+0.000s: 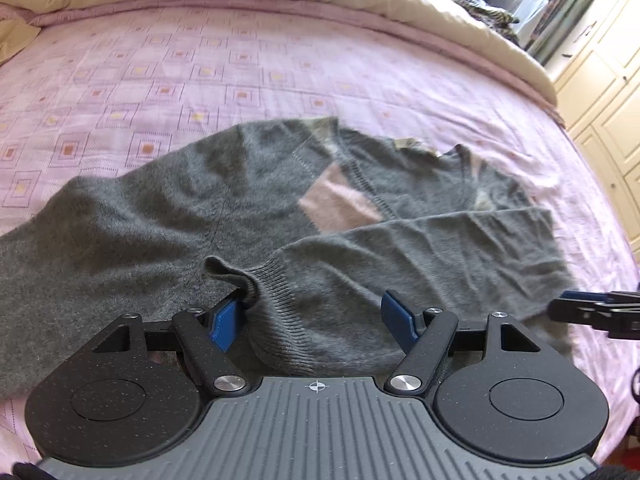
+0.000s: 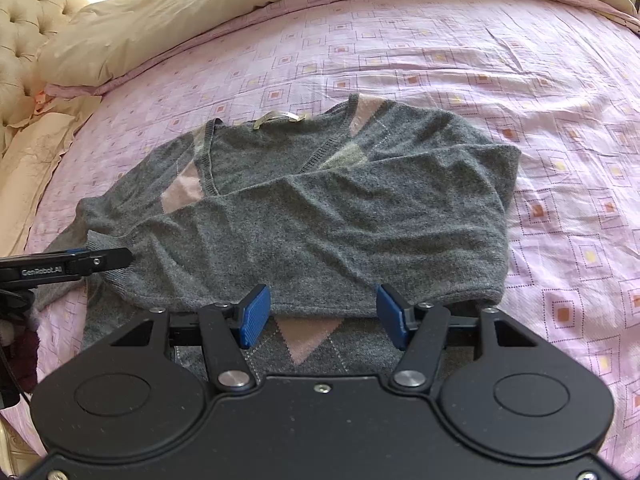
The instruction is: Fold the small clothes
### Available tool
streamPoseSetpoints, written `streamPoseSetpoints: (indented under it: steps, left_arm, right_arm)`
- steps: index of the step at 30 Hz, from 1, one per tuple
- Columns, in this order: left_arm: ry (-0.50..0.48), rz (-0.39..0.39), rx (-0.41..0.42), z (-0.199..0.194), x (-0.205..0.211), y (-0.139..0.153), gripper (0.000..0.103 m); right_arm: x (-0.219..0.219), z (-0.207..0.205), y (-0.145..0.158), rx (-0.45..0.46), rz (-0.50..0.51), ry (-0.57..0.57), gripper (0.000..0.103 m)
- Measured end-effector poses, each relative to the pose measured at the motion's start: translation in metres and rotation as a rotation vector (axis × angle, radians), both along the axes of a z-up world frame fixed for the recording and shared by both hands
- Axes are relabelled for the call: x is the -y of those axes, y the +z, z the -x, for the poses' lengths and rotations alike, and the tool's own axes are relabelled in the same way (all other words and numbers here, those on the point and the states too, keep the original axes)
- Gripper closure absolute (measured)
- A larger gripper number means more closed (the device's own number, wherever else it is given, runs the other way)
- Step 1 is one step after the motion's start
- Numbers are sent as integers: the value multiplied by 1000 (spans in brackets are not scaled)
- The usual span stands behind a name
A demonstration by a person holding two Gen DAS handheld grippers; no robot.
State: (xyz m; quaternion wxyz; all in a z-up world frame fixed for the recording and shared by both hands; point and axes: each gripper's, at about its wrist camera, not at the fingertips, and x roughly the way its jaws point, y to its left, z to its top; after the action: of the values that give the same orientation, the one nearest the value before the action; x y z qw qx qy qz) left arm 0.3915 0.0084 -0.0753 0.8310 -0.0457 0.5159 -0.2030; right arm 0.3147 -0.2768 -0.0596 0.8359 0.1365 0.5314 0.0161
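The bed carries everything here, its pink sheet printed with small squares and a cream duvet bunched along the far side. On the sheet lies the grey sweater, a soft knit with pink and pale diamond patches, neckline away from the cameras and hem near them. One sleeve is laid across the chest from the sweater's outer side toward the middle; in the left wrist view its ribbed cuff ends right at the tongs.

Judging by the drape and the fuzzy surface, the knit is light, limp and stretchy, with no stiffness of its own: it should sag wherever it is not supported and cling a little to itself and to the sheet, so a fold dragged flat may pull the layer beneath along. The firmer places to take hold are the ribbed edges, that is the cuff, the hem and the neck band, since the ribbing gives a thicker bite than the plain body.

The left tongs stand spread wide, the cuff lying between the blue pads and touching the left pad, but nothing is pinched. The right tongs are likewise released, hovering over the near part of the sweater where a pink diamond shows, with their pads apart and gripping nothing
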Motion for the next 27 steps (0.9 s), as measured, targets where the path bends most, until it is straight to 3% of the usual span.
streamPoseSetpoints:
  steps: [8, 15, 22, 27]
  left_arm:
    - [-71, 78, -32, 22, 2, 17, 32]
    - [-20, 100, -5, 32, -9, 31, 32]
    - [-8, -51, 17, 20, 4, 16, 31]
    - [26, -206, -61, 11, 11, -13, 31]
  right_arm:
    - [2, 3, -4, -12, -15, -23, 39]
    - [4, 4, -3, -8, -8, -30, 38]
    - [16, 5, -4, -10, 6, -73, 38]
    - [44, -2, 1, 15, 38, -132, 35]
